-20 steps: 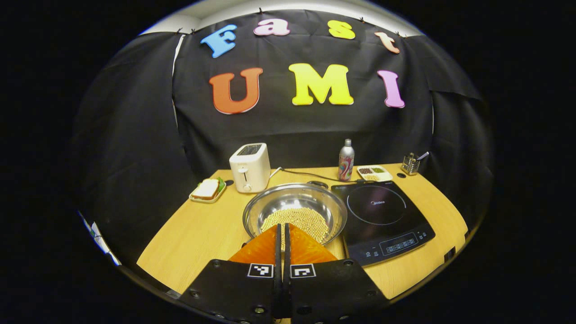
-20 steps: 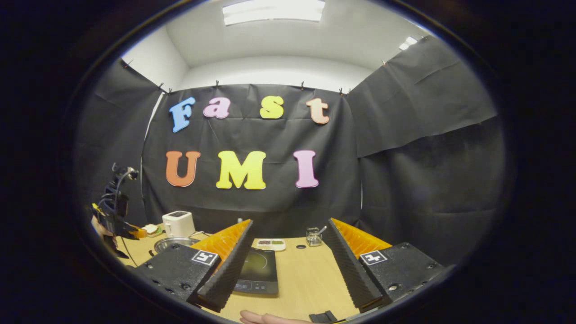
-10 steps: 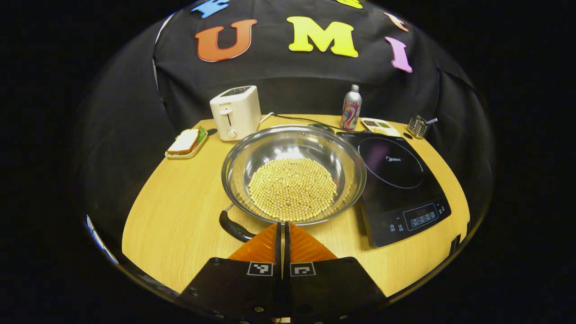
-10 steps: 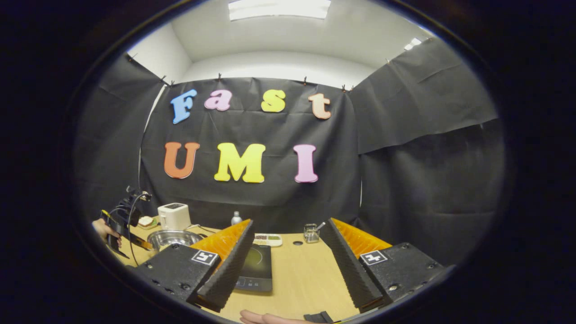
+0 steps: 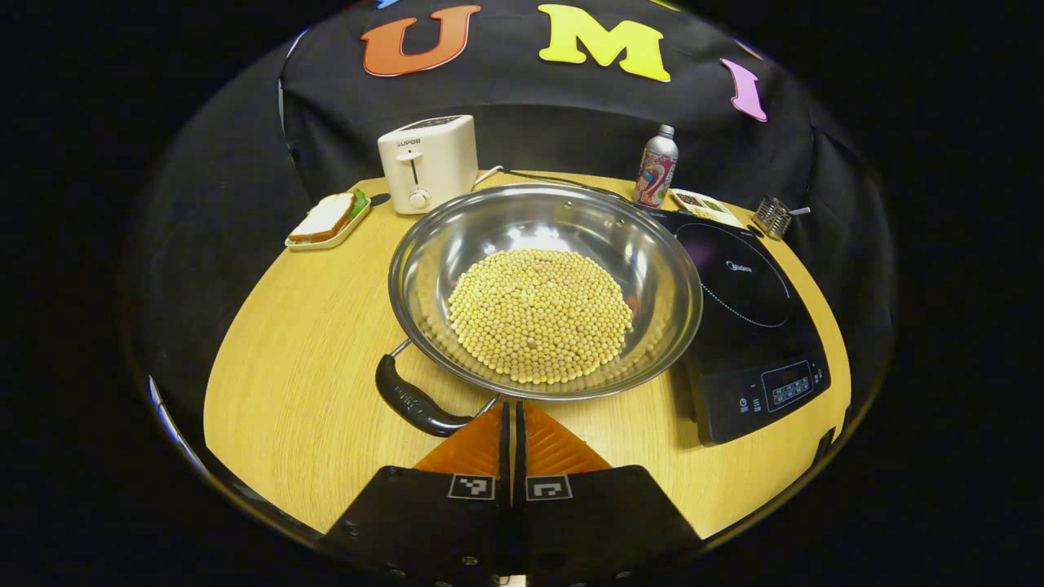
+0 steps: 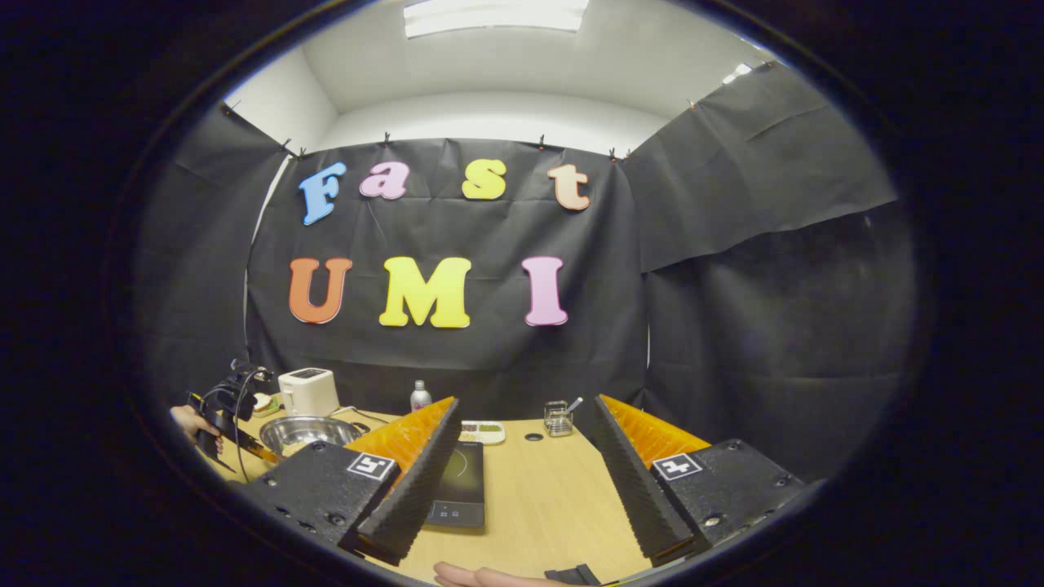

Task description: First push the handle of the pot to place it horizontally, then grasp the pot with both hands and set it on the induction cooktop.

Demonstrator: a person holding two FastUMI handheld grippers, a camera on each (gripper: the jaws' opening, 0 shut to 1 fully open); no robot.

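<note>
The closed left gripper (image 5: 514, 420) hovers just right of the pot (image 5: 545, 289)'s black handle (image 5: 412, 399), apparently touching, while the open right gripper (image 6: 522, 456) waits well apart.

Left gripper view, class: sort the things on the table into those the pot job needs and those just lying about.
Needed for the job:
pot of beans
pot handle
induction cooktop
left gripper, shut
right gripper, open

Just lying about:
toaster
sandwich tray
bottle
snack dish
wire holder
</note>
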